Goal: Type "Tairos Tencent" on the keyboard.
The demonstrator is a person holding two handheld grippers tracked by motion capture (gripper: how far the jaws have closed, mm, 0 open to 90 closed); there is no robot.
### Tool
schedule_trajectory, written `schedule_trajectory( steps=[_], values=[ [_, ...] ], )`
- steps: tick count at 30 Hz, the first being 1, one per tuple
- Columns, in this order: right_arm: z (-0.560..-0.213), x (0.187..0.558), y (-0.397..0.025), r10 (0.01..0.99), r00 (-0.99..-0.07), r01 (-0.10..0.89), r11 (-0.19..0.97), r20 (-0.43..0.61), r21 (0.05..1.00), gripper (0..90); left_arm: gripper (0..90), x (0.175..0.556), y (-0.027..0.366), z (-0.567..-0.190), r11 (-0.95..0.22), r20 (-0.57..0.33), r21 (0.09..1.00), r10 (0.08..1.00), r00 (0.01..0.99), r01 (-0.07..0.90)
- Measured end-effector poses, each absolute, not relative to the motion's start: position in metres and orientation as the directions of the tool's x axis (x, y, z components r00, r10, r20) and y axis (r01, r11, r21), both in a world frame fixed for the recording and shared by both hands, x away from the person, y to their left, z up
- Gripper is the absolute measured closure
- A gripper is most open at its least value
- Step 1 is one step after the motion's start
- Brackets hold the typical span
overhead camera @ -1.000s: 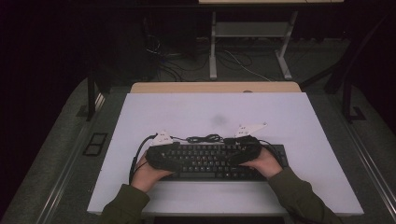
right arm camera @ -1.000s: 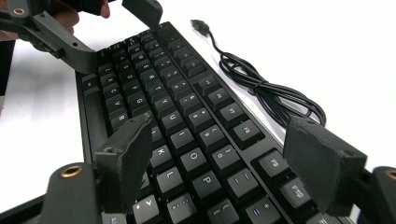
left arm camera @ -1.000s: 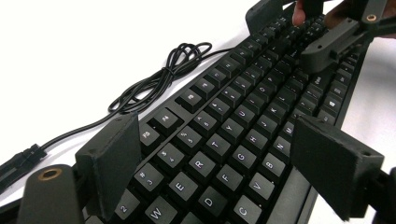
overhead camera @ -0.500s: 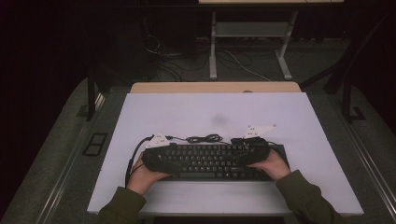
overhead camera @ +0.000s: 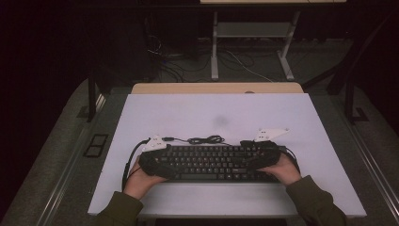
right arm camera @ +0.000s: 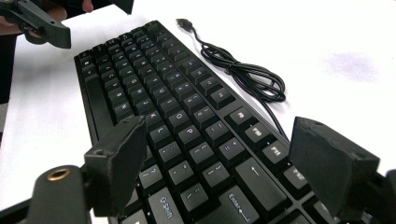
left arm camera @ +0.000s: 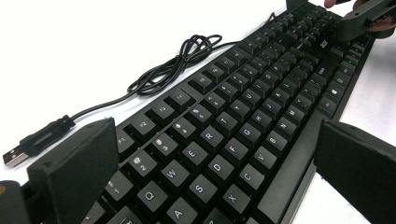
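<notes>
My left gripper [left arm camera: 210, 172] has its jaws spread wide across the keyboard's [overhead camera: 214, 162] near end, at the bottom of its view; my right gripper [right arm camera: 233, 168] straddles the Enter end the same way. Neither pair has closed, so I judge the clamp and the lift are still to do. The keyboard lies low in the high view on the matte white tabletop [overhead camera: 188, 113]: hard black plastic, blocky keycaps, with a thin rubbery cable [left arm camera: 173, 65] loosely coiled behind it.

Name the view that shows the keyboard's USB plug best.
Left gripper view: the USB plug lies close, its metal tip plain. The right gripper view shows it small and far off beyond the keyboard; the high view, a speck.
</notes>
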State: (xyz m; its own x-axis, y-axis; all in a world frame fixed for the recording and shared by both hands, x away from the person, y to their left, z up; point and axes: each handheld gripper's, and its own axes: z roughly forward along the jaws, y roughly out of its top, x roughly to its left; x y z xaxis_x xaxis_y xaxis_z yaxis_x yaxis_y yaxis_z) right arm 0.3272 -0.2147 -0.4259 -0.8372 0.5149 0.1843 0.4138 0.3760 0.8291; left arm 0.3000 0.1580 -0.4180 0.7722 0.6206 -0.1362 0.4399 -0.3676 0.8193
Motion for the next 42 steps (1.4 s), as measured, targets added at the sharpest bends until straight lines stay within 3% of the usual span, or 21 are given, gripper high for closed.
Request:
schedule_trajectory(
  steps=[42],
  values=[
    [-0.432, 0.286, -0.286, 0.621, -0.760, 0.453, 0.293, 0.192, 0.842, 13.8, 0.0, 0.289, 0.178, -0.422, -0.340, -0.141, 0.833, 0.631, 0.763, 0.436]
  ],
)
